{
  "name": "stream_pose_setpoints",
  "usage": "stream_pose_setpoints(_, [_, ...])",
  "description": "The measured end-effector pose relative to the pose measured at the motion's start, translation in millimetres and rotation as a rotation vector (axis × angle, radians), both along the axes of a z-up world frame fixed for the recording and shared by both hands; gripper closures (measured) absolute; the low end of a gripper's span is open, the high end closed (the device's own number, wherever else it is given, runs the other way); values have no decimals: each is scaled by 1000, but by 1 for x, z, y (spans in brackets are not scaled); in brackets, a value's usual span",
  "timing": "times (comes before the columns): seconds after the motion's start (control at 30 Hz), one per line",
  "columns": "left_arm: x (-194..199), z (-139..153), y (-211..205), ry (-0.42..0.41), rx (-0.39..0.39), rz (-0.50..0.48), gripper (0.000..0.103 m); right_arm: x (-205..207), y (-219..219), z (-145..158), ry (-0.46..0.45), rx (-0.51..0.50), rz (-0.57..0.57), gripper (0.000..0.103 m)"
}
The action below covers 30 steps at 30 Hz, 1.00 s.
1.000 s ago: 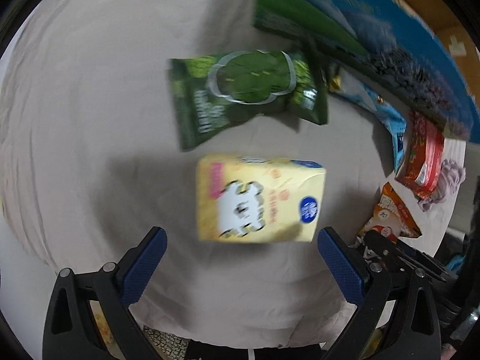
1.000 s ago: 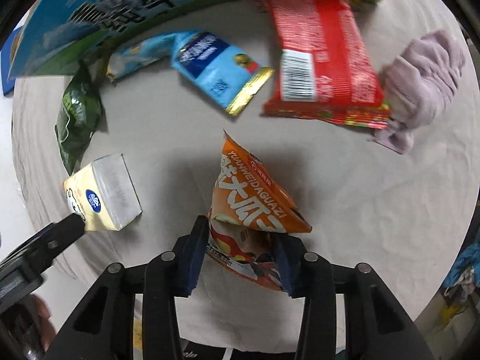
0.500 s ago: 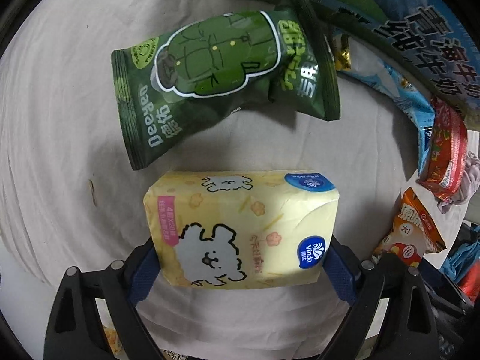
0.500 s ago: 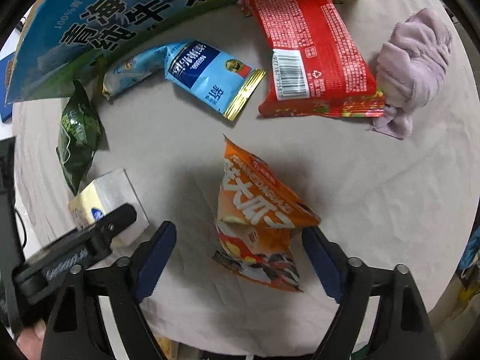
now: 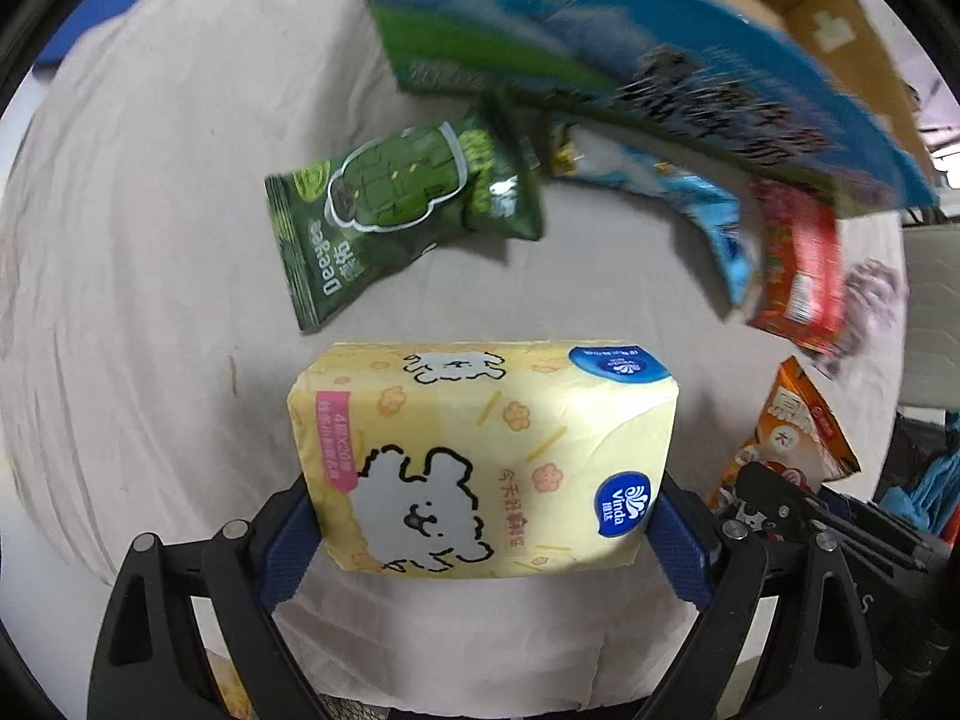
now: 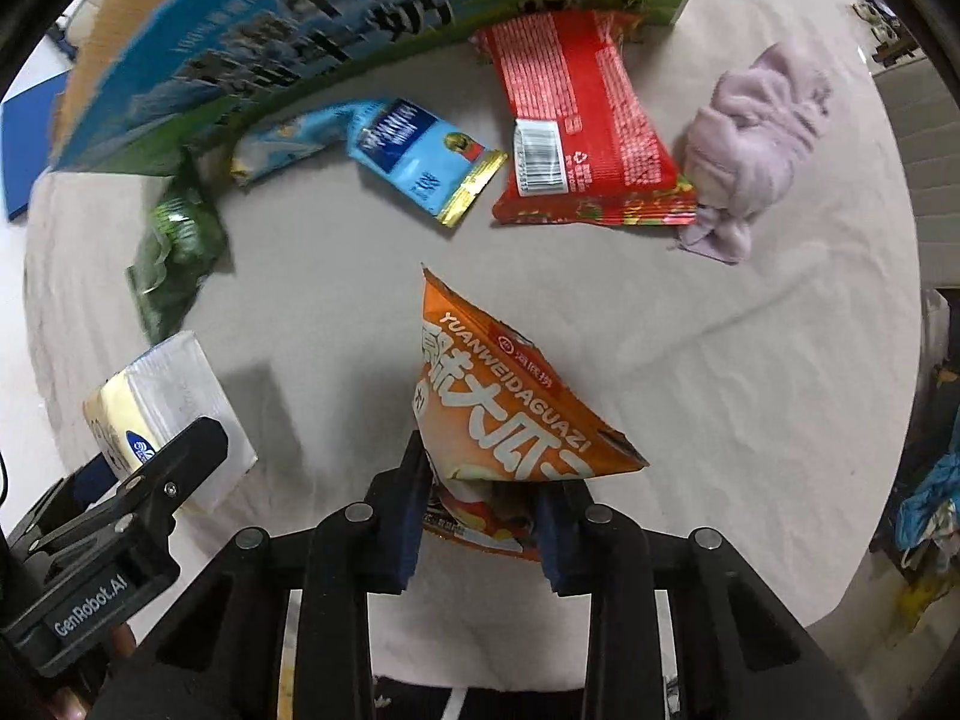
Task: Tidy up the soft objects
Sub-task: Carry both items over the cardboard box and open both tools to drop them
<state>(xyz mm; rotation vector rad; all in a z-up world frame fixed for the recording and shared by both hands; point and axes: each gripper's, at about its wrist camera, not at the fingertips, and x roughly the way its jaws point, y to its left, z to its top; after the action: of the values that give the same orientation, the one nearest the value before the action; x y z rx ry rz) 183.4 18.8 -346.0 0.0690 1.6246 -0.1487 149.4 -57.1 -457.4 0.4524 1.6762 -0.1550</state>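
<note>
Between the left tongs (image 5: 483, 531), clamped crosswise on its long axis, sits the yellow soft tissue pack (image 5: 486, 456); right tongs (image 6: 483, 510) have just closed, pinching the orange crinkled snack bag (image 6: 510, 414), cardboard box (image 6: 270, 36) at eleven o'clock.

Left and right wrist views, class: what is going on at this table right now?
A person is sorting soft packs with two handheld tools. The left claw grips the yellow tissue pack by its ends. The right claw has just closed on the orange snack bag. A green bag, blue packet, red pack and purple cloth lie on the tablecloth beside a big box.
</note>
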Motion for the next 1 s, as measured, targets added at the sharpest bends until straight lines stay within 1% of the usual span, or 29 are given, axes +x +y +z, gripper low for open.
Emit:
stream_pose_setpoints(0.03, [-3,7,-3,-10,-6,-8,9,-2,-9,8,-12,7,6,71])
stream_pose_setpoints(0.13, [-10,34,-5,-44,-34,-26,9,-8,-6,33,-53,18,27,71])
stream_pose_setpoints(0.17, [-11,43,-6,-53,-43,-30,9,-6,-5,39,-63,23,33,71])
stream_pose_setpoints(0.23, [-10,69,-12,-76,-66,-39,9,0,-5,59,-92,36,46,71])
stream_pose_setpoints(0.3, [-7,85,-14,-96,-76,-47,9,5,-8,75,-120,51,55,71])
stream_pose_setpoints(0.4, [3,121,-19,-145,-104,-43,9,14,-22,104,-158,74,71,71])
stream_pose_setpoints(0.53, [29,157,-37,-186,-131,-40,9,35,-47,134,-201,90,105,71])
stream_pose_setpoints(0.57, [35,157,-39,-196,-135,-42,9,46,-54,142,-216,84,114,71])
stream_pose_setpoints(0.67, [63,172,-54,-218,-147,-50,9,75,-70,156,-242,61,136,71])
stream_pose_setpoints(0.77, [98,174,-70,-218,-152,-48,9,107,-89,165,-254,47,154,71])
stream_pose_setpoints(0.87, [136,165,-82,-210,-136,-43,9,148,-109,162,-263,39,163,71])
stream_pose_setpoints(1.0, [186,138,-96,-156,-135,-39,9,206,-125,140,-248,52,182,71])
